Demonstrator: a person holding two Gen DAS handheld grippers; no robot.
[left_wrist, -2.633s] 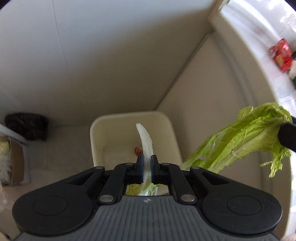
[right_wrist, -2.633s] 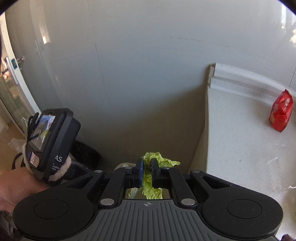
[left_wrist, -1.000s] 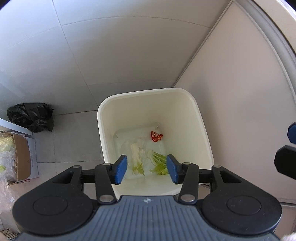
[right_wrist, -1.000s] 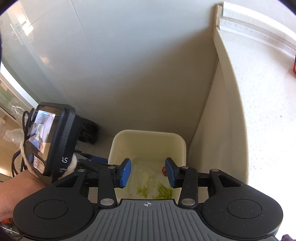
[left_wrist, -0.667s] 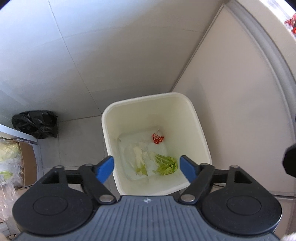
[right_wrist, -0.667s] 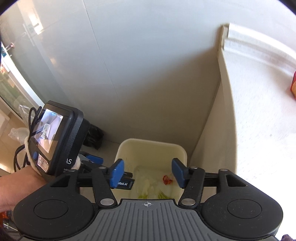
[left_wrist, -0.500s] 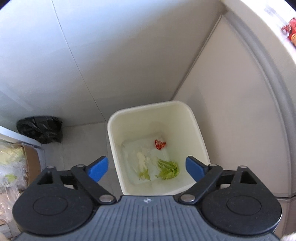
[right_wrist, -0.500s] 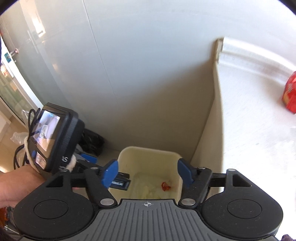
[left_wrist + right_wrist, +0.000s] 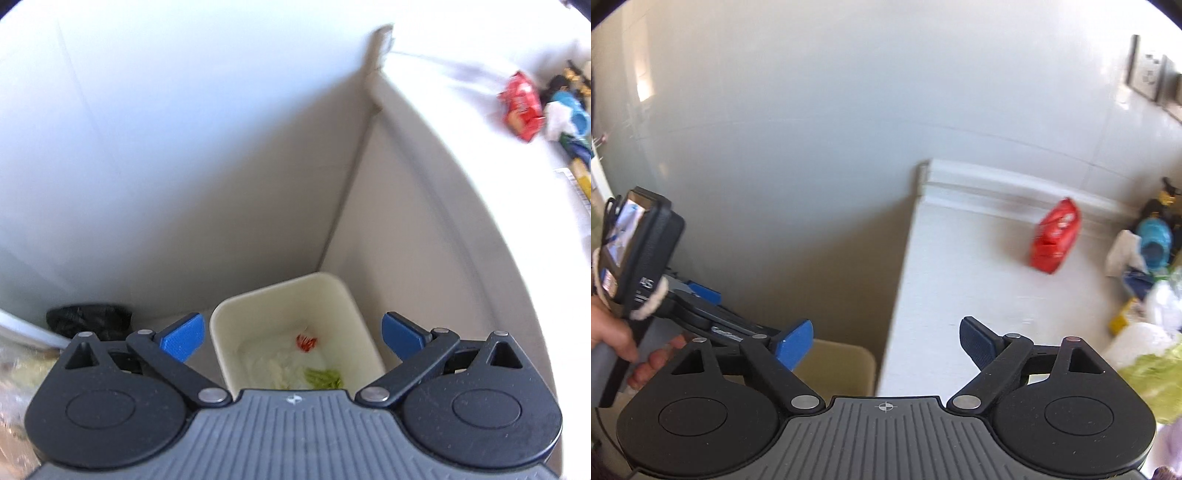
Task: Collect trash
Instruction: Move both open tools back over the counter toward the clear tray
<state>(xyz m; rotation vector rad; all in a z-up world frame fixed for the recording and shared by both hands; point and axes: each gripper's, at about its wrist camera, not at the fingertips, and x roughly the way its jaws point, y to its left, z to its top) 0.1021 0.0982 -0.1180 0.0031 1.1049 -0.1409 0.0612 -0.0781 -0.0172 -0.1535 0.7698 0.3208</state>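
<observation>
Green cabbage scraps (image 9: 322, 376) are seen lying at the bottom of the cream bin (image 9: 284, 295), beside a small red scrap (image 9: 306, 341) and white leaf pieces (image 9: 275, 369). The bin is set on the floor in the corner between wall and counter (image 9: 960, 266). The left gripper (image 9: 291, 334) is held above it, jaws just opened wide, nothing between them. The right gripper (image 9: 886, 341) is likewise spread and empty. A red packet (image 9: 1054, 236) is left on the counter.

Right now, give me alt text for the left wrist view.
The open, empty left gripper looks down into a cream bin holding green leaf scraps and a red scrap. A red packet lies on the counter.
</observation>
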